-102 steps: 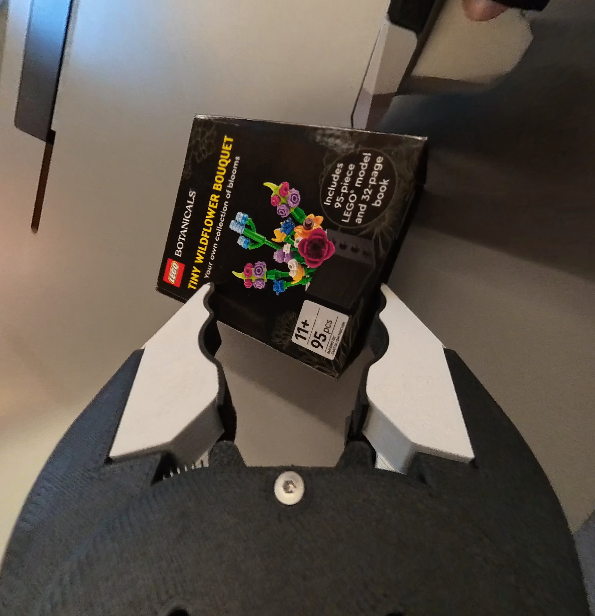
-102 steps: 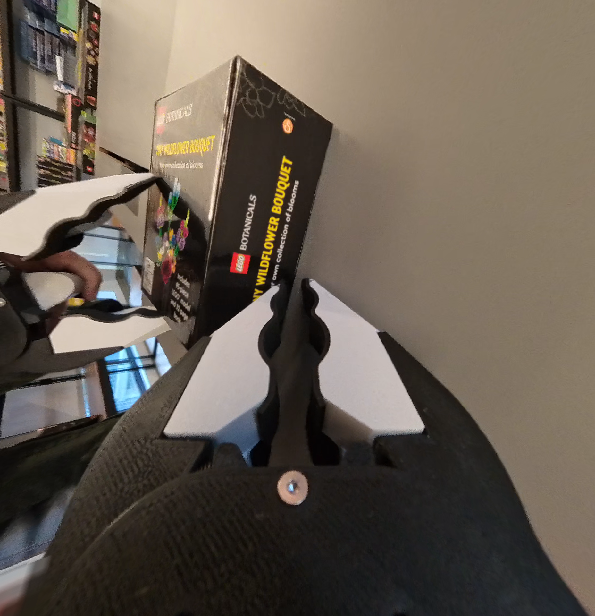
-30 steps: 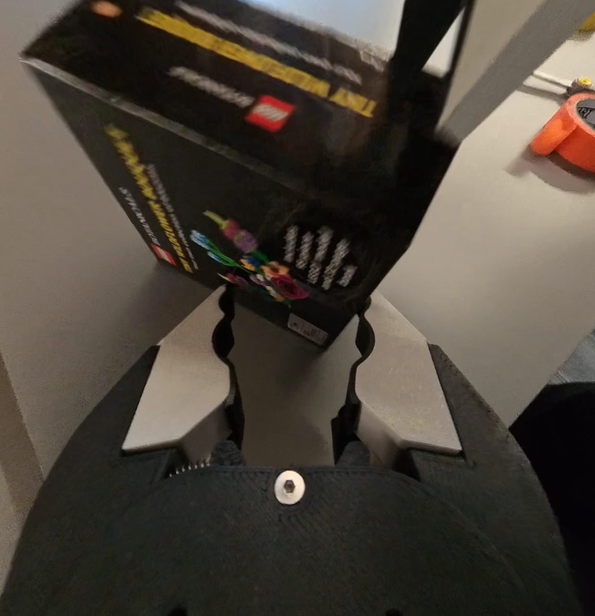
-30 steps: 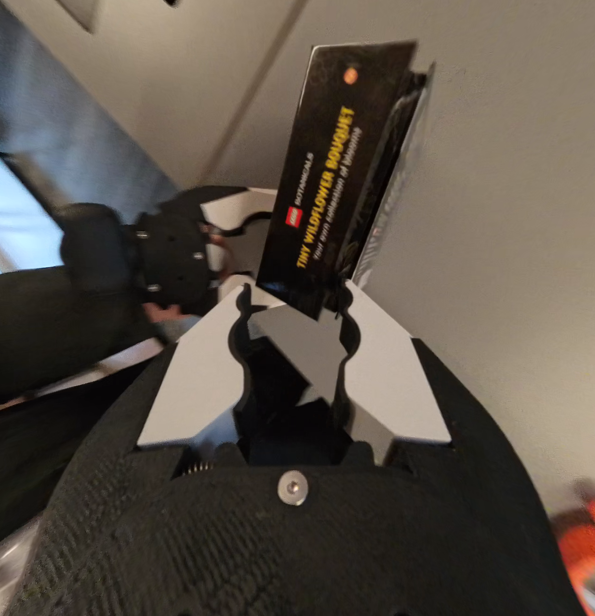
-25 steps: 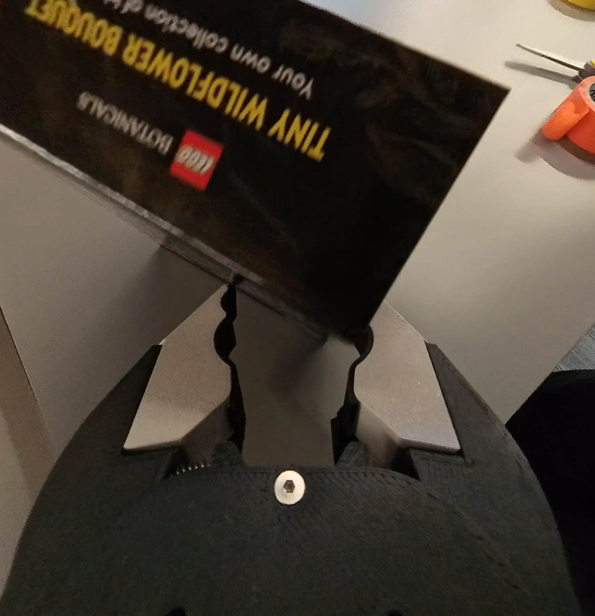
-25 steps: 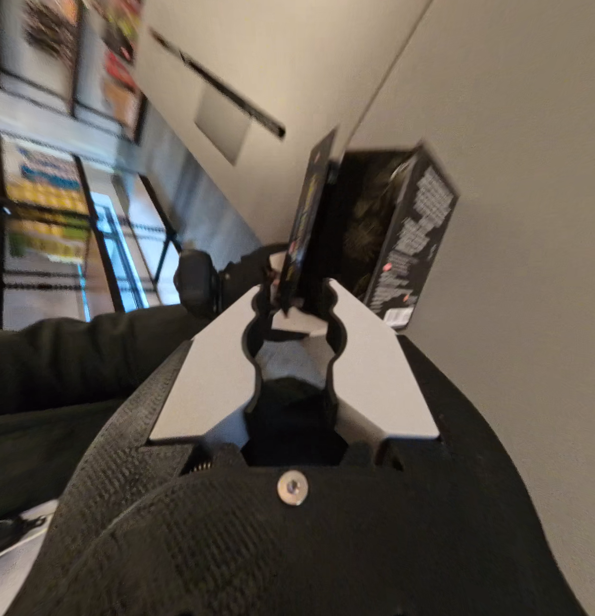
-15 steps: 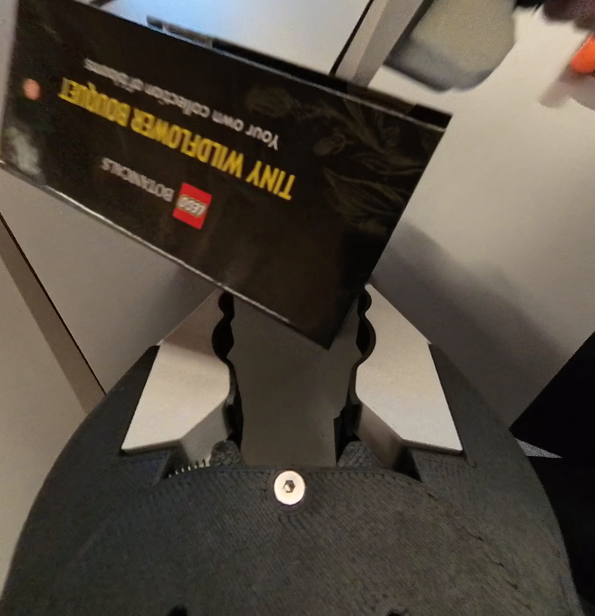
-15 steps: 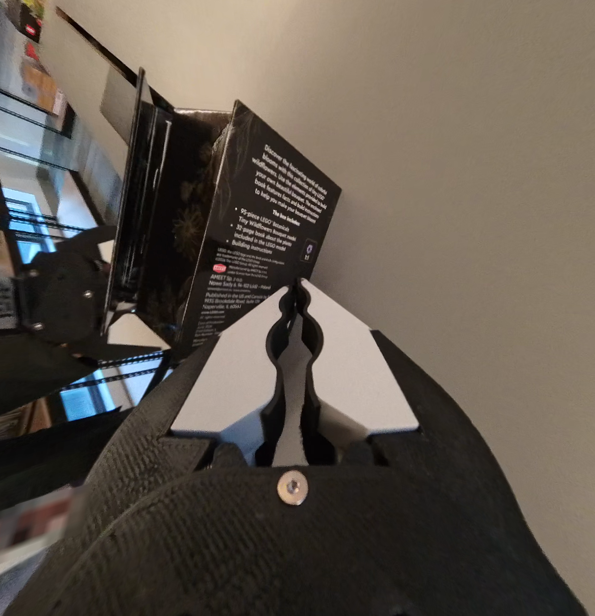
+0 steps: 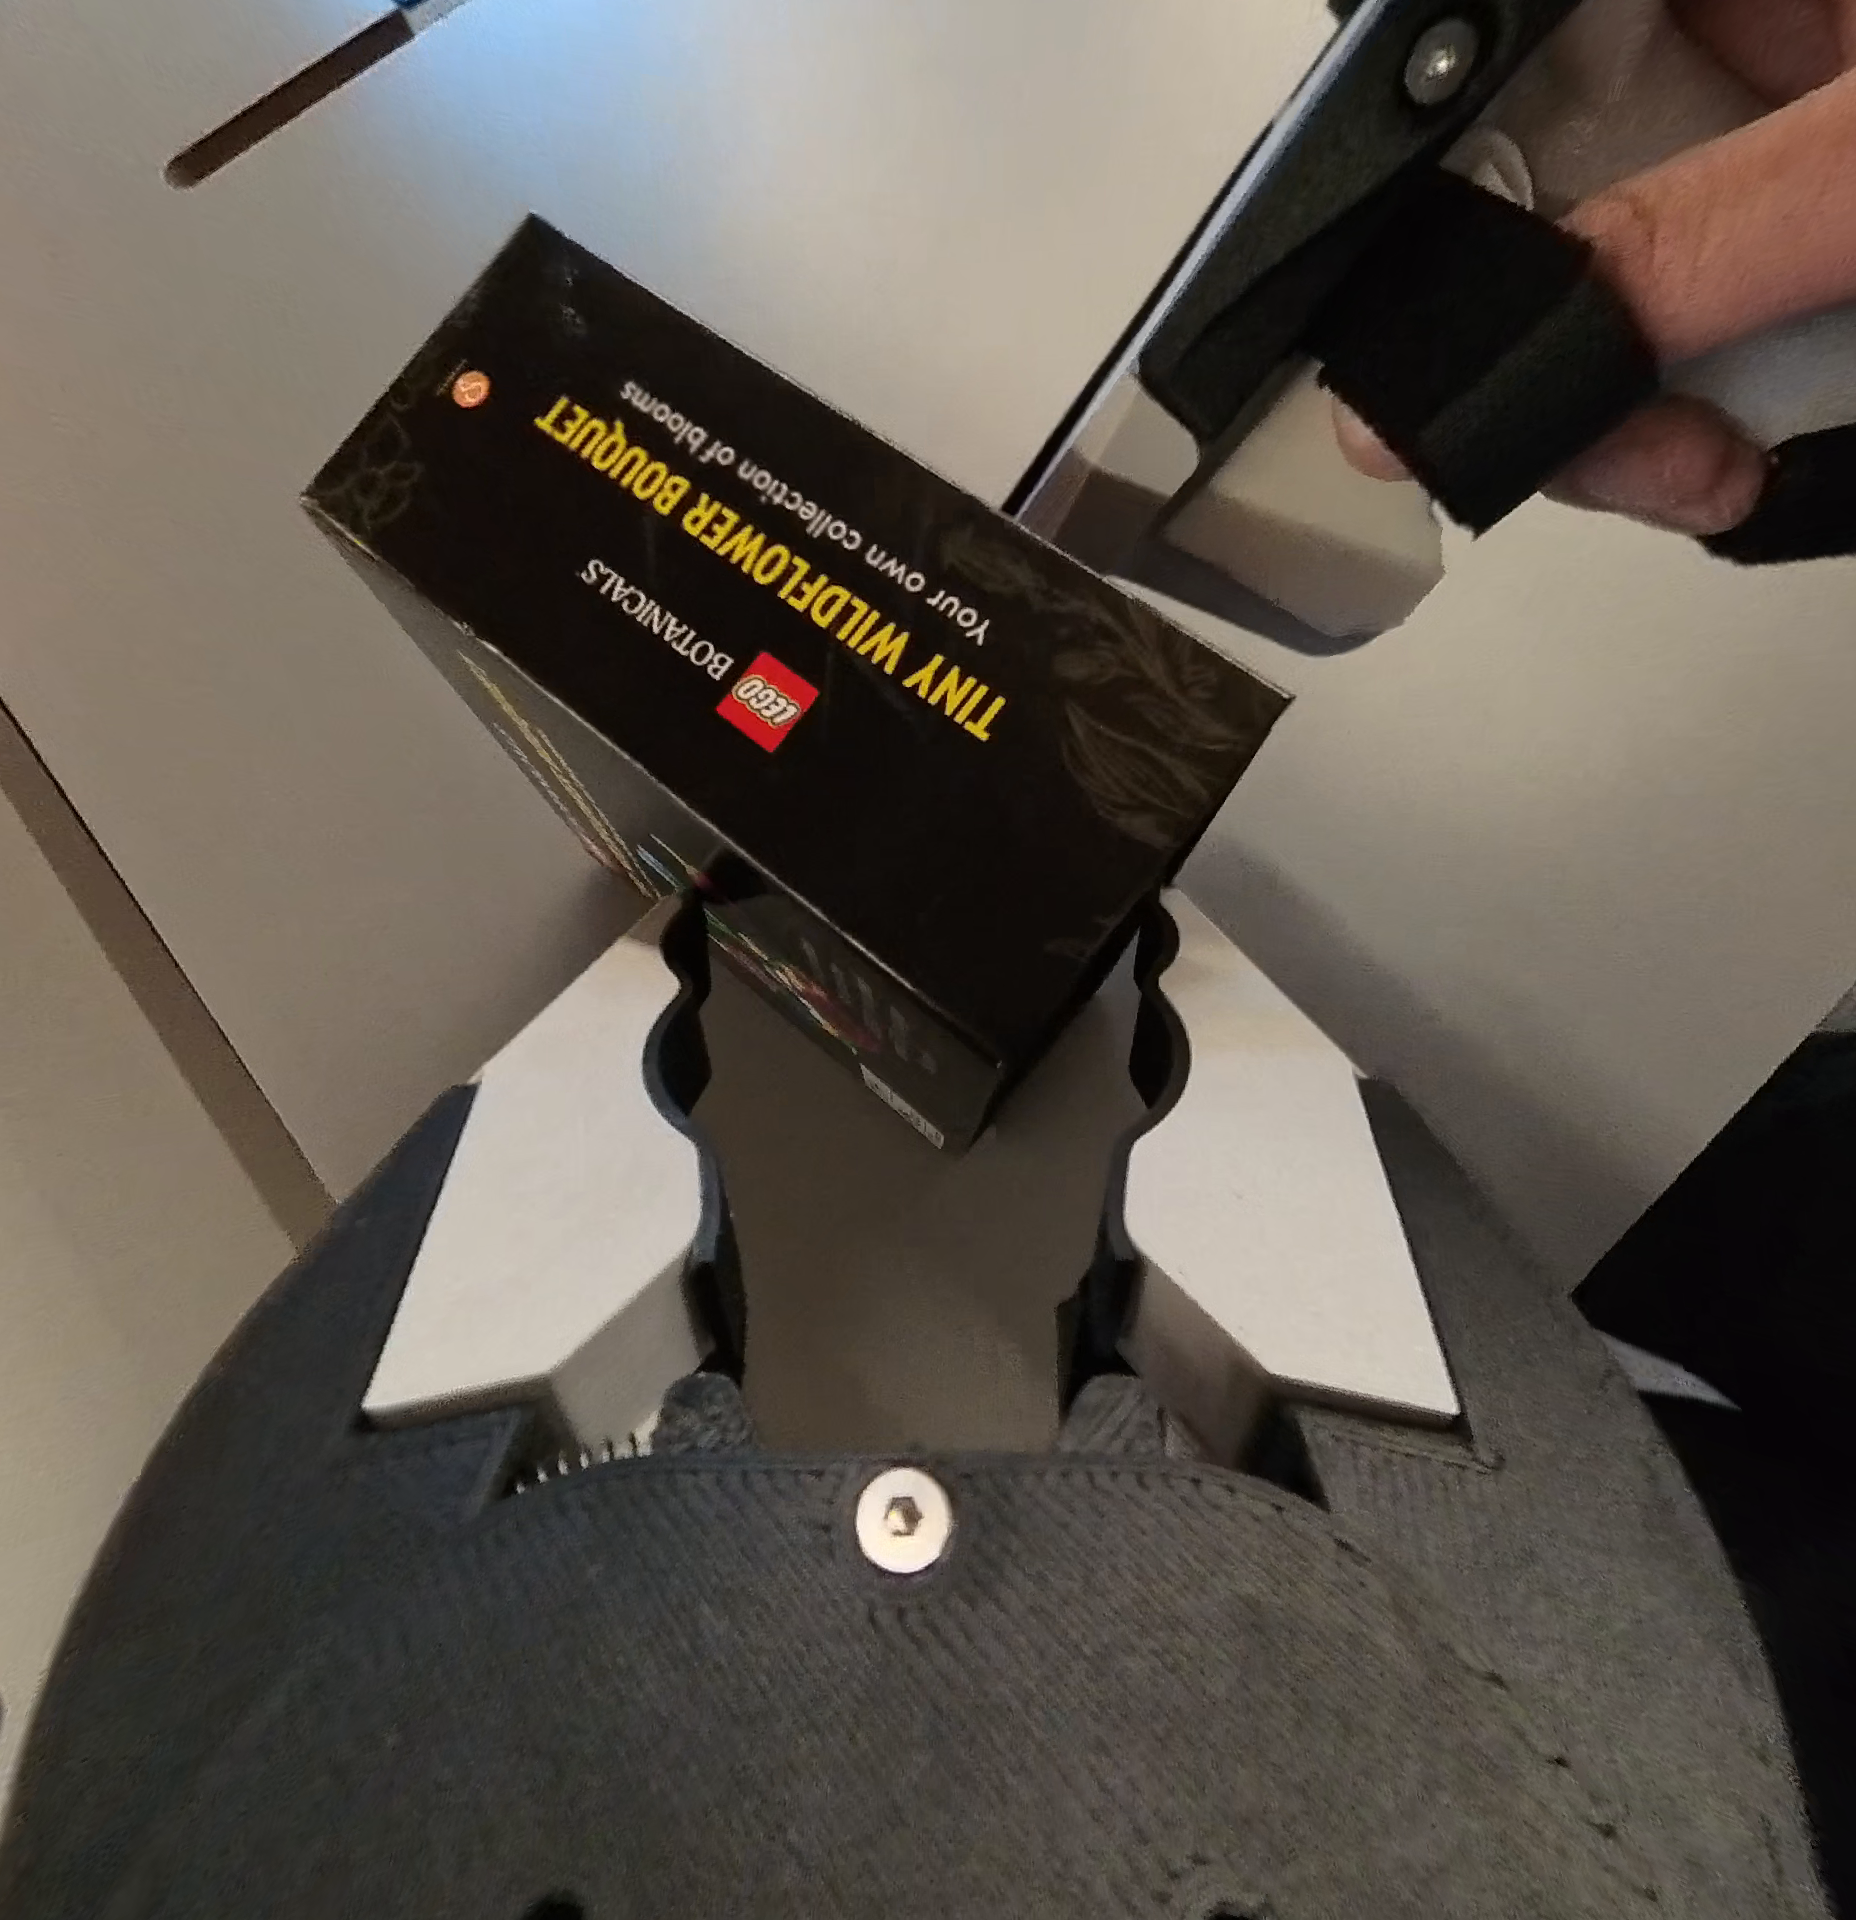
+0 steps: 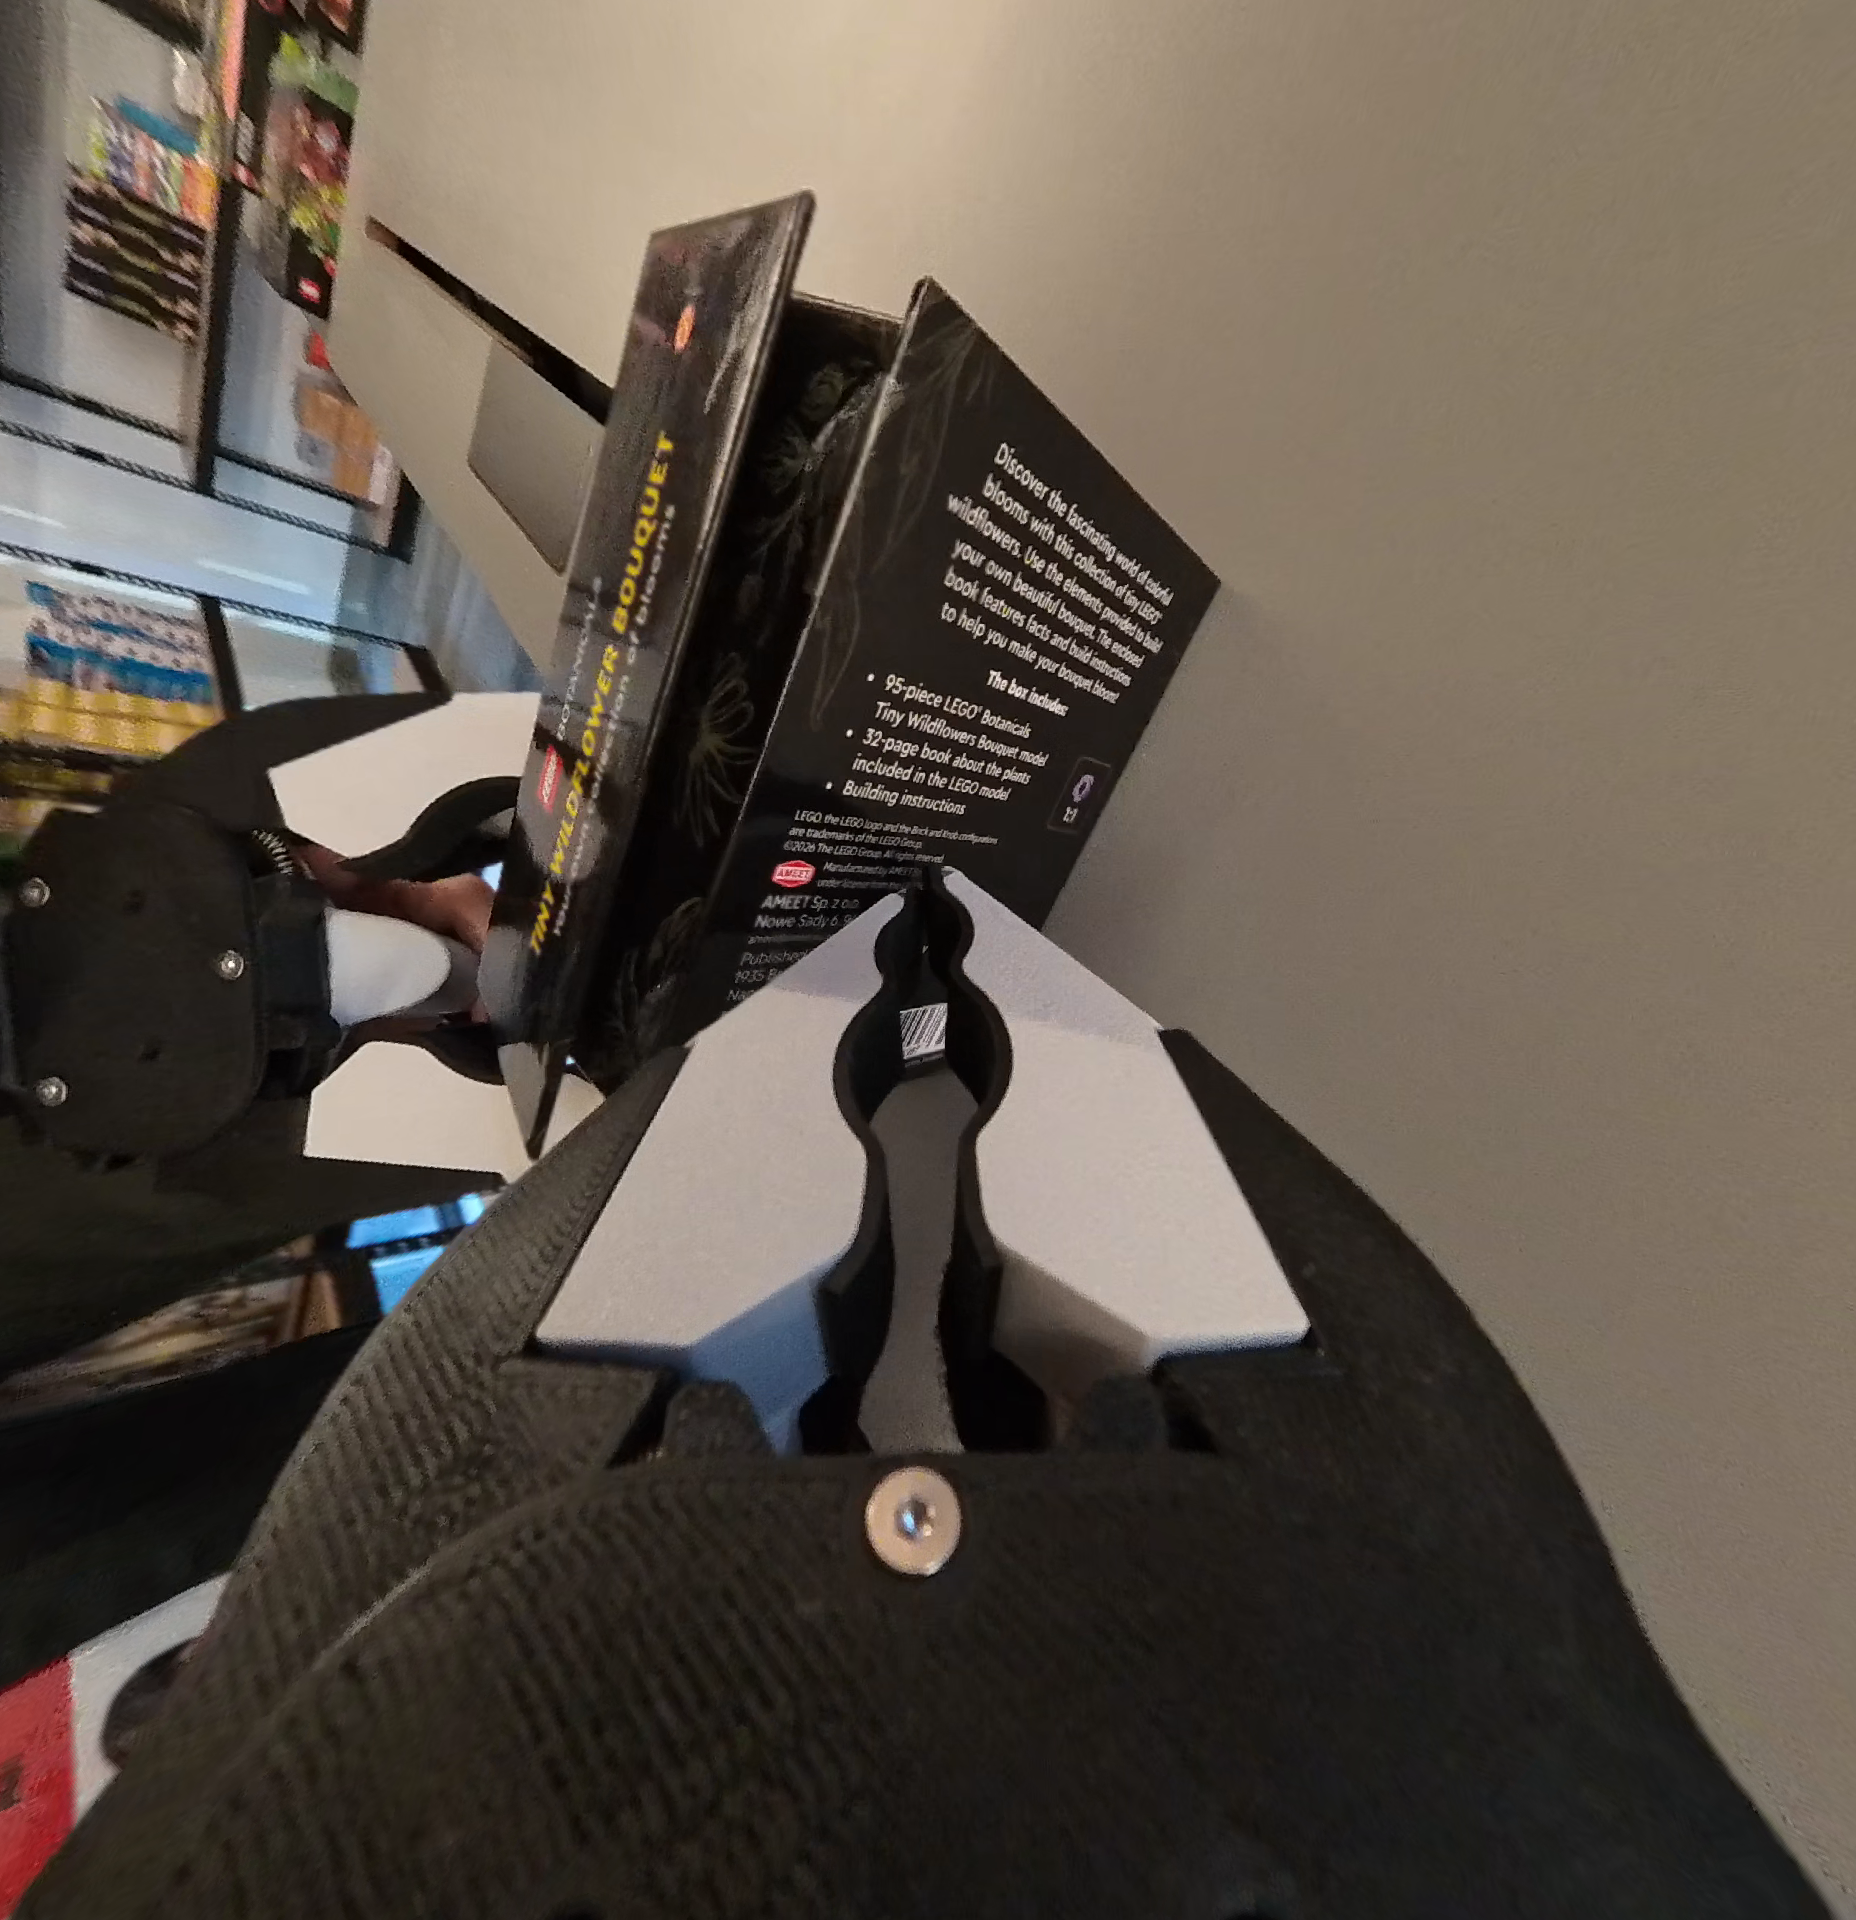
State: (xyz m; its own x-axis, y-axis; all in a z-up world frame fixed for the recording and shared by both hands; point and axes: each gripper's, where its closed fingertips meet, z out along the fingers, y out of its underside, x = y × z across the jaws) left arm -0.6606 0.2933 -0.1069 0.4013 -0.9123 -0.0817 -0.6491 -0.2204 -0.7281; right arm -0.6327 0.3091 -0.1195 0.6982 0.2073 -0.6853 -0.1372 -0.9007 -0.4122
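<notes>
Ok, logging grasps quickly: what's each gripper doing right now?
Left gripper: fingers shut on the black cardboard box printed with flowers, at its lower corner.
Right gripper: shut, holding nothing, tips against the box's back panel.

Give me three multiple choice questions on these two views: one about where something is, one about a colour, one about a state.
1. Where is the box's near corner?
A) between the left gripper's fingers
B) flat on a floor
C) inside a drawer

2. What is the box's main colour?
A) red
B) black
C) white

3. How does the box's front cover stand?
A) sealed shut
B) torn off
C) swung open from the body

Answers:
1 A, the corner sits between the fingers in the left wrist view.
2 B, its faces are black.
3 C, a gap shows behind the cover in the right wrist view.
</notes>
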